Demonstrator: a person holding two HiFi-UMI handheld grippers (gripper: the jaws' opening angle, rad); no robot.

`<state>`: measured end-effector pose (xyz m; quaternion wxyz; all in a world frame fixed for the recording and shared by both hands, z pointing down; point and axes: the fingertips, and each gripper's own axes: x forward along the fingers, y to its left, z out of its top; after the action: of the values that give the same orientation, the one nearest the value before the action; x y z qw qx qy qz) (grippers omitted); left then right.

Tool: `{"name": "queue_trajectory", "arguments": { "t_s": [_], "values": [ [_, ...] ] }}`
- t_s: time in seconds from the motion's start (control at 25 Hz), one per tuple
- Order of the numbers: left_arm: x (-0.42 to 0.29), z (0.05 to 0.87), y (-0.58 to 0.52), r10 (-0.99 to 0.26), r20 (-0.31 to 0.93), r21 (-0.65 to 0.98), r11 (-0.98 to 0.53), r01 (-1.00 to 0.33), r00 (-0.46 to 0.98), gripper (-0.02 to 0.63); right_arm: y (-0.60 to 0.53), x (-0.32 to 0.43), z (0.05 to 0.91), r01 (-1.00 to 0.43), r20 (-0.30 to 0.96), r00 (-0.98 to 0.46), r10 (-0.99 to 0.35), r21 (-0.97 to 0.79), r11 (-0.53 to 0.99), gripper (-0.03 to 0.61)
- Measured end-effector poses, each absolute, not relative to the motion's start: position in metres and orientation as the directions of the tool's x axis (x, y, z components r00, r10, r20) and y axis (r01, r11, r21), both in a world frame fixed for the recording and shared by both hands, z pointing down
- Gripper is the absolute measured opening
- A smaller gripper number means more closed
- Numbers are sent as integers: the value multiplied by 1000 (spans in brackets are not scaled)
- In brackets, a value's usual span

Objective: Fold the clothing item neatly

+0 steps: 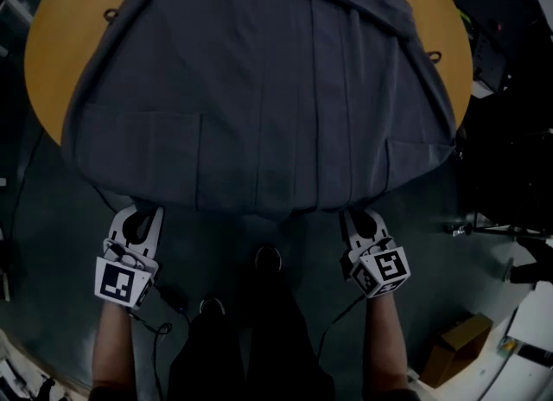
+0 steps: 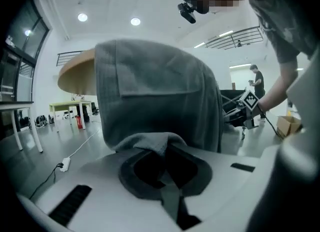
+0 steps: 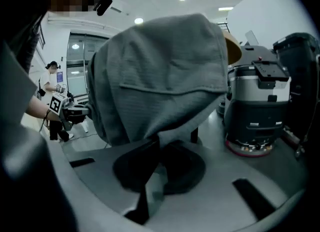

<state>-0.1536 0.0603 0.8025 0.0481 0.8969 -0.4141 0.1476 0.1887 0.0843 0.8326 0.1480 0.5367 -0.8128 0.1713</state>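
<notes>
Opening fold, and both tongs are on the cloth. The grey garment (image 1: 259, 88) lies spread over the round table (image 1: 52, 54), its hem spilling off the six o'clock edge. Left gripper (image 1: 140, 218) sits at seven o'clock, jaws clamped on that hem; right gripper (image 1: 354, 218) at five o'clock is clamped likewise. Next, I'd judge, both lift together and carry the hem toward twelve, level, so the crease runs straight. The fabric looks soft and matte, perhaps finely ribbed, though that's hard to say in this light. Vertical seams run down the middle, a patch pocket (image 1: 143, 144) at eight o'clock; the tabletop is smooth and ochre.
</notes>
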Motion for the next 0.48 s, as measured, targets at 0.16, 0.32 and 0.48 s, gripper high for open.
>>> {"name": "queue_trajectory", "arguments": {
  "t_s": [0.16,0.32,0.48],
  "values": [
    [-156,725,96,-738,304,7,-631,-776,602,20,110,178,765,-934,433,-352,-830,-110,340,-3],
    [-157,624,108,-736,235,44,-645,-763,635,20,123,167,676,-925,424,-350,-835,-16,380,-3],
    [-163,536,98,-762,169,50,-627,-778,625,20,119,171,585,-925,371,-337,-866,40,377,-3]
  ]
}}
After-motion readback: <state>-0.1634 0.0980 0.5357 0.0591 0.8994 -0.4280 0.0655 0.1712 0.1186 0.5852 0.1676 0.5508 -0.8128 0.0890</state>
